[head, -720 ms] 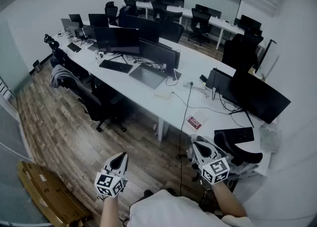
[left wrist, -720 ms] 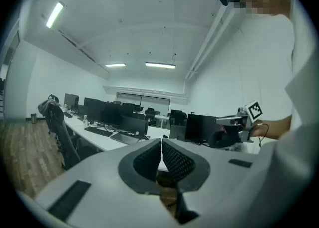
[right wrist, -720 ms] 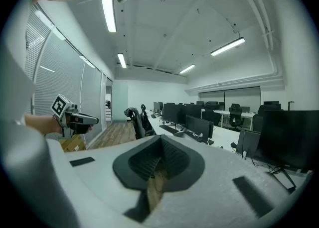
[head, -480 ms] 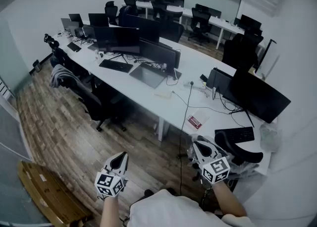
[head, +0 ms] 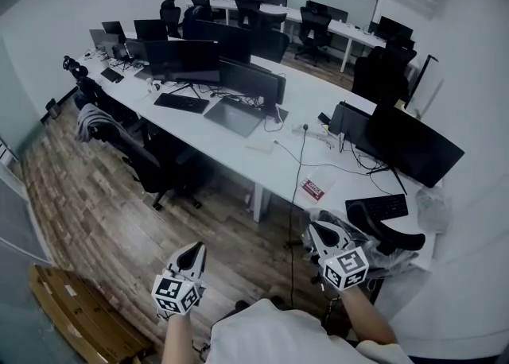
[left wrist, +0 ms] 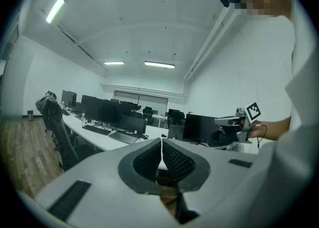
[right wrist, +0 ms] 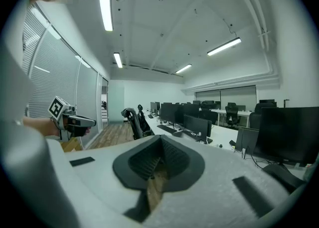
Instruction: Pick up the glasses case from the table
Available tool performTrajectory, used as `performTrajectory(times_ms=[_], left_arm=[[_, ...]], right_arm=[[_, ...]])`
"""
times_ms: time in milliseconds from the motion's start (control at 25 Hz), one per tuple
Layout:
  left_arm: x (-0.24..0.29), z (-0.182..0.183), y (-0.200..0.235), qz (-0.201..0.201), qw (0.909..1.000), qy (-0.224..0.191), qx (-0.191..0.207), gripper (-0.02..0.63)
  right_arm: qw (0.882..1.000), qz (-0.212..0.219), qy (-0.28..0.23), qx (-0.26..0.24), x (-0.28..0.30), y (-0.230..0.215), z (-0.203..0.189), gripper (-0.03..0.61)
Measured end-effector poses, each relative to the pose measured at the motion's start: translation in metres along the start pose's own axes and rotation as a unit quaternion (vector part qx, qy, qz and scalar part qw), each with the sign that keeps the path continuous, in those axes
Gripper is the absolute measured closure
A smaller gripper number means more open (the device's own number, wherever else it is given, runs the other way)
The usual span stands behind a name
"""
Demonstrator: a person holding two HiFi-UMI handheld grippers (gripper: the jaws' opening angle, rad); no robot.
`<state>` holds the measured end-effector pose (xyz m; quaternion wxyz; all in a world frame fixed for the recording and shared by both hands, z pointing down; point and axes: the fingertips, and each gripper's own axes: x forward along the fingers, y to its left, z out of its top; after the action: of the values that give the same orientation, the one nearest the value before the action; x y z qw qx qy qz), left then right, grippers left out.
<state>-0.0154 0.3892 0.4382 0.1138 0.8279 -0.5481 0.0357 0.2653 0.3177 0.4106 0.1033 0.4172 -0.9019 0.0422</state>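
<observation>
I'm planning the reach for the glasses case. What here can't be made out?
- Glasses case: head view, the things on the table are too small to tell which it is.
- Table's near end: head view, partly covered by a chair.
- Tabletop: both gripper views, seen nearly edge-on and far off, so nothing small on it shows.

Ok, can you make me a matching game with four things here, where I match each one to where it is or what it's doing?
Things:
1. left gripper
2. red and white packet
3. grey jacket
4. wooden boards

Matches:
A. draped over a chair
B. lying on the floor
C. jaws shut, nothing between them
D. lying flat on the white table

Right pairs: 1-C, 2-D, 3-A, 4-B
</observation>
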Motion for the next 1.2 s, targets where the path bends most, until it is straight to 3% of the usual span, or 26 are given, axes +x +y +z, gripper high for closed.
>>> performTrajectory(times_ms=[600,1200], left_arm=[[-0.019,-0.009,0.038,-0.017,0.9998,0.006,-0.001,0.603],[0.028,-0.008,0.058,-0.022,0.9996,0.013,-0.011,0.603]], right_arm=[[1.000,-0.020,0.011,0.003,0.015,0.042,-0.005,0.577],[1.000,-0.020,0.019,0.012,0.058,0.015,-0.010,0.577]])
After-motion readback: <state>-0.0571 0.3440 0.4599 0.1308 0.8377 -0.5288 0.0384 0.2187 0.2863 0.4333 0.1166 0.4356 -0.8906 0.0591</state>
